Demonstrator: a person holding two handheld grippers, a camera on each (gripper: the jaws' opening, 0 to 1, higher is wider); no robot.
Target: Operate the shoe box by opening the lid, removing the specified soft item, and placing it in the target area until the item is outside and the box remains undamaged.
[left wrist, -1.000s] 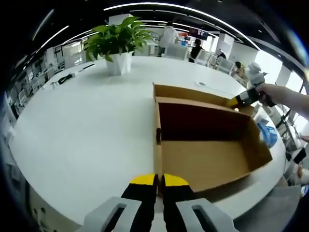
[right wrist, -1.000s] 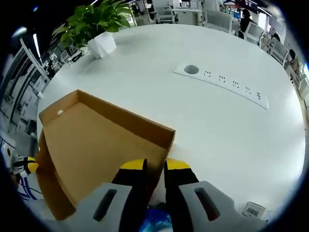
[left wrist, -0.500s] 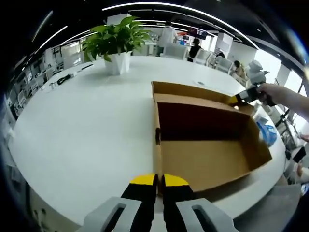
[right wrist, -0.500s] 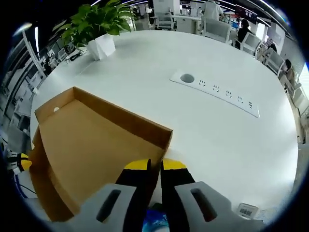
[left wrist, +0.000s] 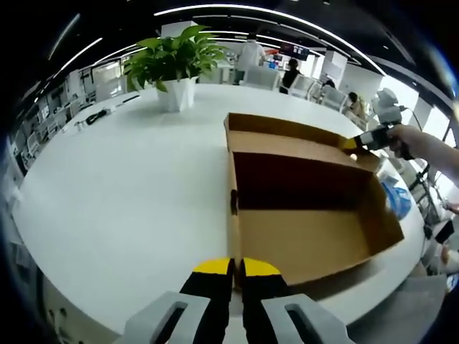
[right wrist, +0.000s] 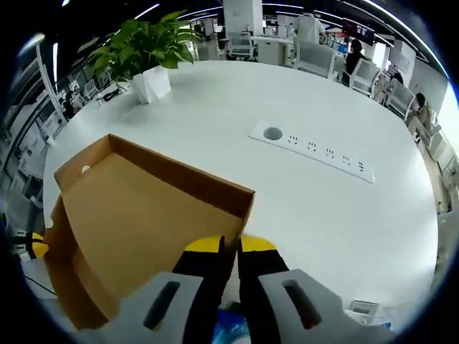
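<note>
Right gripper [right wrist: 229, 247] pinches my shoe box's lid [right wrist: 136, 215] edge, centre frame; left gripper [left wrist: 237, 266] is clamped on the box [left wrist: 308, 236] wall, lower centre. Cardboard seems light and creasable, so I grip rims gently.

Yellow-tipped tongs [right wrist: 229, 247] pinch the brown cardboard lid [right wrist: 136, 215] edge above the round white tabletop [right wrist: 337, 208]; a potted plant [right wrist: 147, 54] stands beyond.

Brown shoe box [left wrist: 308, 236], white table [left wrist: 129, 179] (plain).
</note>
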